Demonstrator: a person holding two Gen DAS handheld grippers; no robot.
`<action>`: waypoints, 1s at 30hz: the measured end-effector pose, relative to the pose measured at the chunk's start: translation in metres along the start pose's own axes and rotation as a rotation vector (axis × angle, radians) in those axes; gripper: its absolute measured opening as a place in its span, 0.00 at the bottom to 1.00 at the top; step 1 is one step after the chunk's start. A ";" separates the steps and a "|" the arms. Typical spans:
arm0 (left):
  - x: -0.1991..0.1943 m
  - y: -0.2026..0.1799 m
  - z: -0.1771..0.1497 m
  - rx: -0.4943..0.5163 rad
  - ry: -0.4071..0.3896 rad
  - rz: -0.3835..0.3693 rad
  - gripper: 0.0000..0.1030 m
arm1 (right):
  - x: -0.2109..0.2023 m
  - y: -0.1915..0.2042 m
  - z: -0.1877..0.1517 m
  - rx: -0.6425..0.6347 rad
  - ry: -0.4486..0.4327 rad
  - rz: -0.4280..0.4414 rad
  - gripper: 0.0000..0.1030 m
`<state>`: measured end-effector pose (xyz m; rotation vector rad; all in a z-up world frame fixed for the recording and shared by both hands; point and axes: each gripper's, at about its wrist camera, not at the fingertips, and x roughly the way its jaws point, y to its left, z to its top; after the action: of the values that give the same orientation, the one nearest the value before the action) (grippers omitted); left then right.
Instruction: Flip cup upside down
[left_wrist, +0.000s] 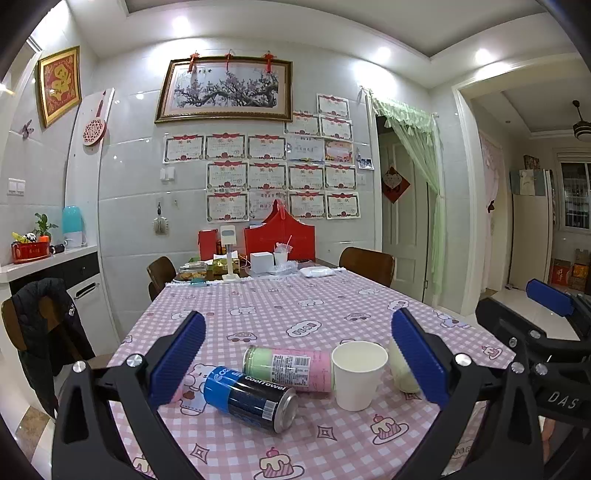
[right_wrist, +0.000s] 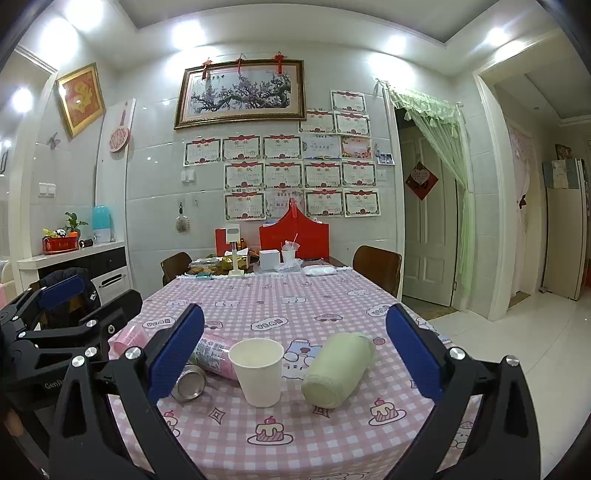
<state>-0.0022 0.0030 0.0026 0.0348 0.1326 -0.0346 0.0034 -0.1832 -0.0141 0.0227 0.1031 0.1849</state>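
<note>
Our left fingers and right fingers are wide open, holding nothing. We might squash the cup or bump the near blue can.

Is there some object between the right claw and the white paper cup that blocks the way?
Nothing visible blocks it. The paper cup stands upright straight ahead of the open right claw. The green bottle lies to its right and the pink can to its left, both beside the path.
</note>
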 end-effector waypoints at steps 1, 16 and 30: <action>0.000 0.000 -0.001 0.001 0.000 0.002 0.96 | 0.002 0.000 0.000 -0.001 0.003 0.000 0.92; 0.004 0.002 -0.004 -0.003 0.010 0.002 0.96 | 0.006 0.003 -0.006 -0.005 0.013 0.000 0.92; 0.005 0.005 -0.007 -0.006 0.015 0.002 0.96 | 0.006 0.001 -0.008 -0.004 0.020 0.002 0.92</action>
<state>0.0019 0.0077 -0.0052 0.0287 0.1475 -0.0316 0.0085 -0.1807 -0.0226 0.0165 0.1231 0.1871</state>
